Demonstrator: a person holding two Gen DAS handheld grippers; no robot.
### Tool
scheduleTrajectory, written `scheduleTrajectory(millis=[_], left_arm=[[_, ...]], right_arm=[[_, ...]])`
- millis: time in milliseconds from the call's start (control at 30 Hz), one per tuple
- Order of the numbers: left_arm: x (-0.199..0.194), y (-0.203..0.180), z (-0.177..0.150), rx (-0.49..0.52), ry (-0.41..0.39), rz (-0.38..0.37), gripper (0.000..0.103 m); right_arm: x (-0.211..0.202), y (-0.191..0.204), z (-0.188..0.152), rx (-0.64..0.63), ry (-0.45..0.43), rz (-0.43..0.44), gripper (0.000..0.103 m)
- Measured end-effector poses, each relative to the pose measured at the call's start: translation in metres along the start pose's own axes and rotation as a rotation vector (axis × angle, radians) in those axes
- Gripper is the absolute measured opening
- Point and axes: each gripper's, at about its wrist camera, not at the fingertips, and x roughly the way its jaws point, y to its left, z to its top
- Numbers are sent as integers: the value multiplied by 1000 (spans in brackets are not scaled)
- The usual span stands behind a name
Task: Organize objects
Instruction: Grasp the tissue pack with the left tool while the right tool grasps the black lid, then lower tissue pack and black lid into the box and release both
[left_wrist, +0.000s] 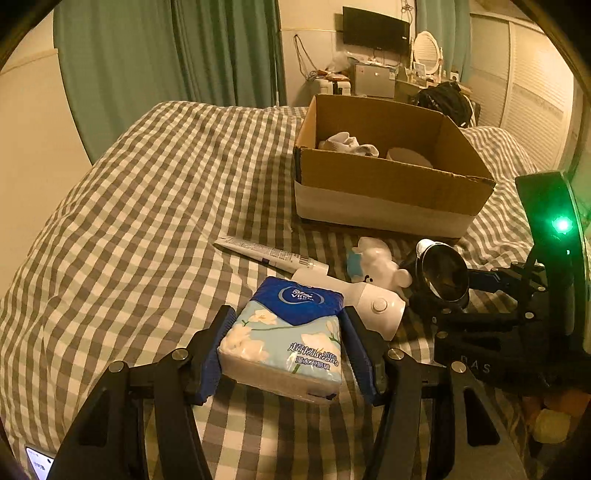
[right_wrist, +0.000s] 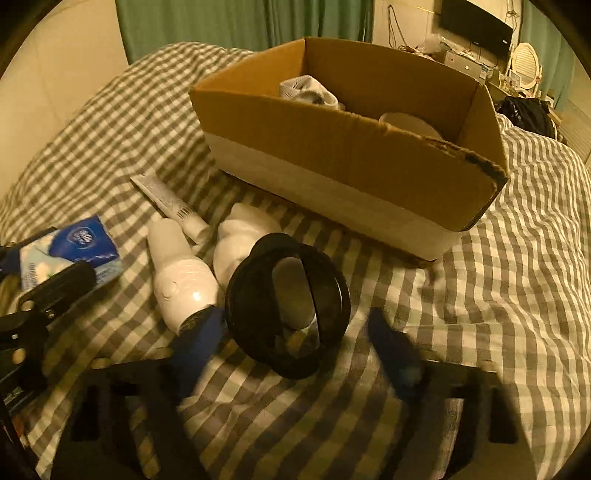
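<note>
Checked grey-and-white bedding (left_wrist: 129, 221) spreads across this dim bedroom, and right at the front the left gripper (left_wrist: 286, 341) has its blue pads pressed to both sides of a soft blue-and-floral plastic-wrapped tissue pack (left_wrist: 284, 328), which looks just lifted or barely resting on the bed. That pack should be light and squashy with a slick wrapper, so a hold across the short sides, as here, looks sensible; too hard a squeeze would only crumple it. Just beyond lie a white rounded handheld device with a button (left_wrist: 369, 306), a white squeeze tube (left_wrist: 269, 253) and a white bear-shaped figure (left_wrist: 380, 260), close together. Over to the right gripper (right_wrist: 295, 339): jaws spread wide, blurred, flanking a round black lid with a grey centre handle (right_wrist: 288, 302) without clearly touching it. Stiff and smooth, that one; the rim seems the place to pinch. Behind everything, the open brown cardboard box (left_wrist: 388, 181) holds a crumpled white cloth (left_wrist: 349, 144) and a pale round item (left_wrist: 408, 157), only partly visible.
</note>
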Motion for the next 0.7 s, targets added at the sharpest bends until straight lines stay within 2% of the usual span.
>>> scheduleTrajectory(millis=[333, 700], left_arm=[[-12, -9, 0, 26, 4, -22, 60], [-61, -18, 31, 24, -102, -76, 60]], right_arm=[[-27, 10, -12, -28, -74, -34, 59], [-111, 1, -12, 25, -240, -1, 59]])
